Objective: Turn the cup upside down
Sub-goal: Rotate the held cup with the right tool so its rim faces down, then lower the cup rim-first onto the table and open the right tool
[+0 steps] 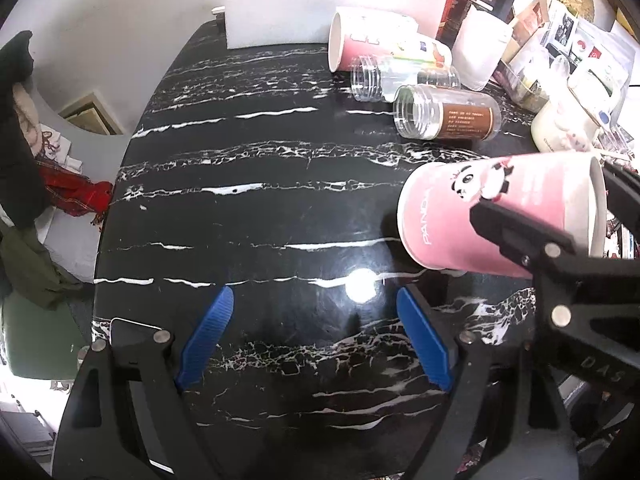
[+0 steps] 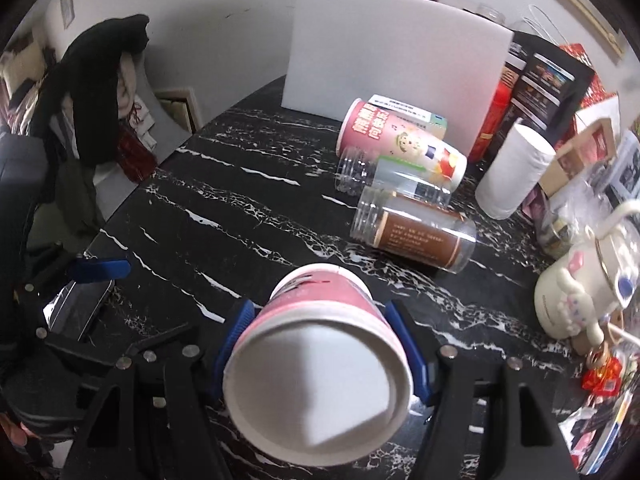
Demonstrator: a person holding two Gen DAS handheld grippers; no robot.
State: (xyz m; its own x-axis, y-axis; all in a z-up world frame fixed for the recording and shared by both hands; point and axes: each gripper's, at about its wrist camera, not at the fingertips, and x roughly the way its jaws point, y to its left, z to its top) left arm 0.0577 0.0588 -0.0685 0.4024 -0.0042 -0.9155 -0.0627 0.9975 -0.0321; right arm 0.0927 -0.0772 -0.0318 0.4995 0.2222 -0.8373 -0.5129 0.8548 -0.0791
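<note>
Over on the left, the left gripper hangs above the black marble table, blue fingers spread wide, nothing between them. Moving right, the right gripper has its pads pinching the pink panda cup by its sides, held in the air, tipped sideways, mouth toward its own camera. Beyond it, a brown-labelled clear jar lies on its side.

Both wrist views look down close over the black marble table, sharing the brown-labelled jar.
</note>
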